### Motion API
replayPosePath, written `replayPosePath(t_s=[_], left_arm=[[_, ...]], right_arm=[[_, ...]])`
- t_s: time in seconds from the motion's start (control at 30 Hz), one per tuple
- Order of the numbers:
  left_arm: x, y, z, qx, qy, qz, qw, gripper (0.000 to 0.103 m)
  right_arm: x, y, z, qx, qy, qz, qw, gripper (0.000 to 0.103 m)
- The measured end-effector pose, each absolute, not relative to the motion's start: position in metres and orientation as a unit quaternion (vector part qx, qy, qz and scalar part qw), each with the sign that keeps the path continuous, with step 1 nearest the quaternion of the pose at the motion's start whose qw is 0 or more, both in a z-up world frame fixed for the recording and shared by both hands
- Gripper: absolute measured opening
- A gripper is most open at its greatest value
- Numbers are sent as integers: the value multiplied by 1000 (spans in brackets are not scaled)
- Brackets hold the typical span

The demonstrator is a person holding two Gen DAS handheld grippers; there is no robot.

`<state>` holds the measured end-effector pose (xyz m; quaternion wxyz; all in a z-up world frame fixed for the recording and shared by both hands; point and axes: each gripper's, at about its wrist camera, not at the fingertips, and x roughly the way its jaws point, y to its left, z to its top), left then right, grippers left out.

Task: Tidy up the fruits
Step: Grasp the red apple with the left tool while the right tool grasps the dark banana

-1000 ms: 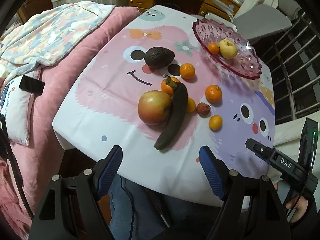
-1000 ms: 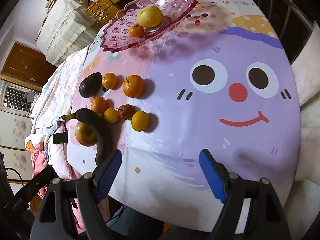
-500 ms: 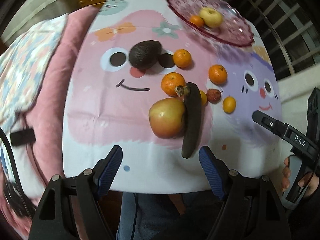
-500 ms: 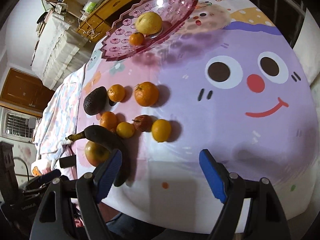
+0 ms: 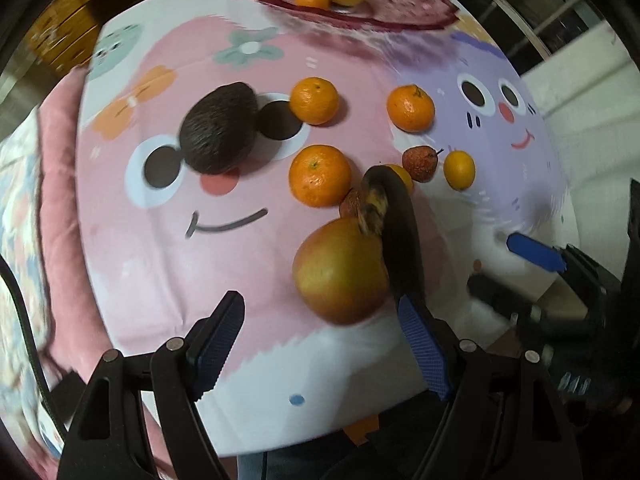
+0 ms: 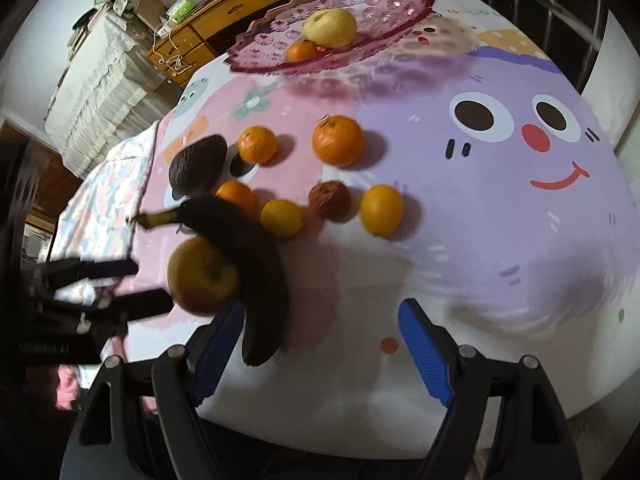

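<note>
**Both grippers spread above near table edge; loose fruit ahead, two pieces in dish**

Left gripper (image 5: pixel 320 344): black frame, blue ribbed pads, jaws wide apart, nothing between them. It sits over the near edge of the round table with the pink-and-purple cartoon-face cloth (image 5: pixel 160 248). The red-yellow apple (image 5: pixel 340 272) lies just ahead of the gap, nearer the right-hand pad. In the right wrist view this gripper appears at far left (image 6: pixel 136 284), fingers apart, close beside the apple (image 6: pixel 202 278).

Right gripper (image 6: pixel 320 344): same build, jaws wide apart, holding nothing. It hovers over the white near rim of the cloth (image 6: pixel 500 200). It is seen blurred at the right edge of the left wrist view (image 5: pixel 516 268).

Fruit on the cloth:
- Blackened, overripe banana (image 5: pixel 402 240) leans against the apple's right side, stem end raised; its tip reaches toward the right gripper's left pad (image 6: pixel 264 280).
- Dark, rough-skinned avocado (image 5: pixel 218 128) on the pink face, left of the group.
- Three round orange tangerines: (image 5: pixel 314 100), (image 5: pixel 410 108), (image 5: pixel 320 176).
- Small wrinkled red fruit (image 5: pixel 418 163), with a small yellow-orange citrus (image 5: pixel 459 169) just beside it; a second one (image 6: pixel 282 218) touches the banana.

Scalloped pink glass dish (image 6: pixel 380 8) at the far side, holding a pale yellow apple (image 6: pixel 330 28) and a small orange tangerine (image 6: pixel 301 51), touching.
</note>
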<state>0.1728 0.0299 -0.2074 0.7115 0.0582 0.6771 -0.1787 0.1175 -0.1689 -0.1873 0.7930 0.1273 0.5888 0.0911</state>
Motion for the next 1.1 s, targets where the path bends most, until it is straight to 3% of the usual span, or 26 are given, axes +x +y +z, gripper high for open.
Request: replayPosePath(t_s=[0.73,0.87,0.97,1.1], left_arm=[[199,24,-251,42,687,-254,680,79],[198,26,-255,27,692,-262,672,73],[198,25,-257,12,695,-271,666,63],[199,26,-257,10,691,-273,670,62]], right_arm=[[103,-89,-222,-29,548,20,836,80],[104,-88,-224,-39,534,3,845,70],[108,-87,-227,-41,529,1,848,66],[111,-88,-229,-32,526,-5,850,64]])
